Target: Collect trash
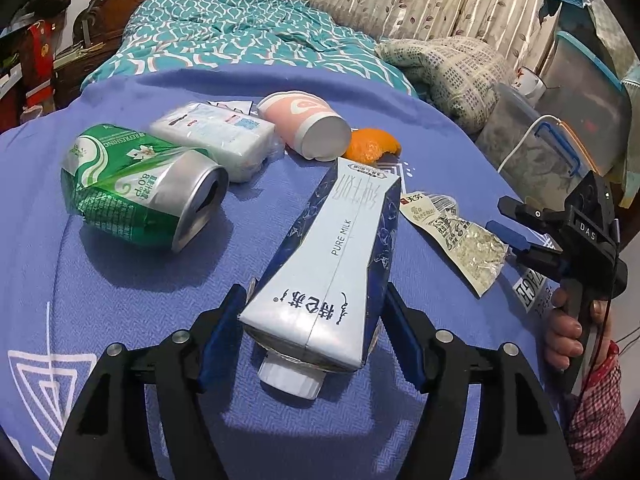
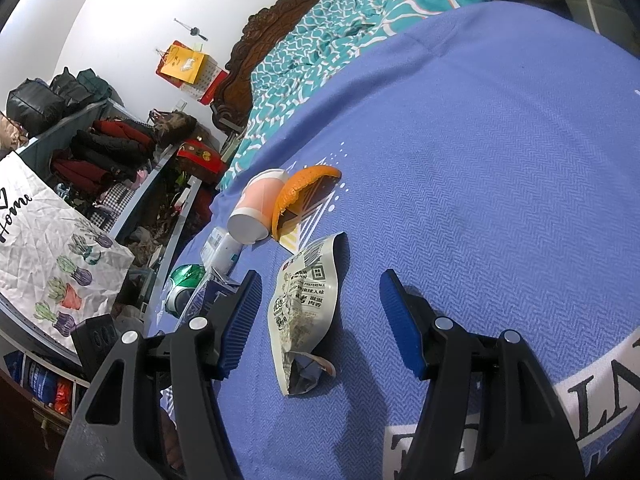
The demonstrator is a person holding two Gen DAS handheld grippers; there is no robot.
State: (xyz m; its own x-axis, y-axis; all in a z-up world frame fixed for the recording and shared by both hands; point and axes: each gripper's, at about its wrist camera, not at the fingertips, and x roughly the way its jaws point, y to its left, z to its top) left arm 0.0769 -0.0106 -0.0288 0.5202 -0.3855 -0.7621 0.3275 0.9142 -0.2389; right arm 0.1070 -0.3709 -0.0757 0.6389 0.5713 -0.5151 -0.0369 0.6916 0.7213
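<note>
Left gripper (image 1: 316, 332) straddles the milk carton (image 1: 332, 264) on the bed; right gripper (image 2: 320, 320) hangs spread wide over the snack packet (image 2: 304, 312).

The left one's blue ribbed pads (image 1: 218, 332) sit close against the carton's creased, glossy sides at the capped end, though whether they actually press it I cannot tell. The right one's fingers stand apart on either side of the crinkled, torn packet, touching nothing. All the trash lies on the woven purple bedspread (image 2: 480, 140): a crushed green can (image 1: 140, 184), a soft tissue pack (image 1: 216, 136), a tipped pink paper cup (image 1: 304, 124) and a curled orange peel (image 1: 372, 146).
</note>
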